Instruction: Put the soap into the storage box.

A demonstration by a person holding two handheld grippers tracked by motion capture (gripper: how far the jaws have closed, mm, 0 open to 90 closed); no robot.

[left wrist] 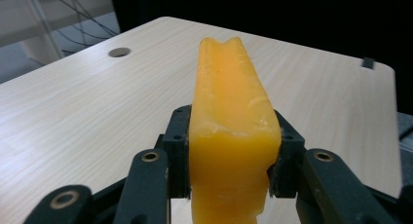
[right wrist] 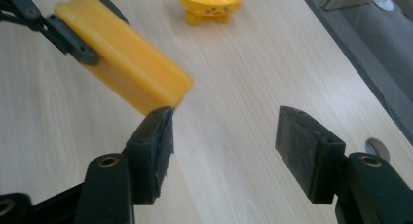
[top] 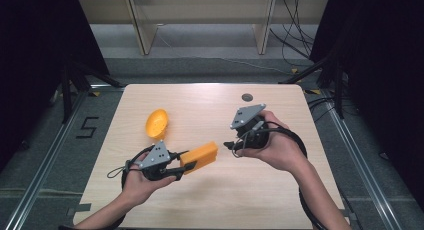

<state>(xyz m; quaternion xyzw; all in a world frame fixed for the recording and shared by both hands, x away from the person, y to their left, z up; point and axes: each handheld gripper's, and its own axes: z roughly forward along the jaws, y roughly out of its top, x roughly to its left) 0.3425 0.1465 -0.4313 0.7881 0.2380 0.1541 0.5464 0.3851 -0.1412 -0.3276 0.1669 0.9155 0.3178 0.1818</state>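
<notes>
Wooden table [top: 210, 200] carries everything; left gripper [top: 184, 165] clamped tight on one end of the orange block [top: 200, 157], which sticks out toward table centre, lifted off the top; right gripper [top: 231, 146] just beside the block's free end, jaws wide apart, nothing between them; yellow bowl [top: 156, 124] tipped on its side, behind the left gripper.

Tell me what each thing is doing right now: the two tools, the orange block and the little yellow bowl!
Left tool: shut on the orange block, holding it up off the table.
Right tool: open, nothing between its jaws.
Orange block: clamped at one end, sticking out past the jaws.
Yellow bowl: standing upright on its little feet, untouched.
Table: bare wood, with a small round hole near the far edge.
</notes>
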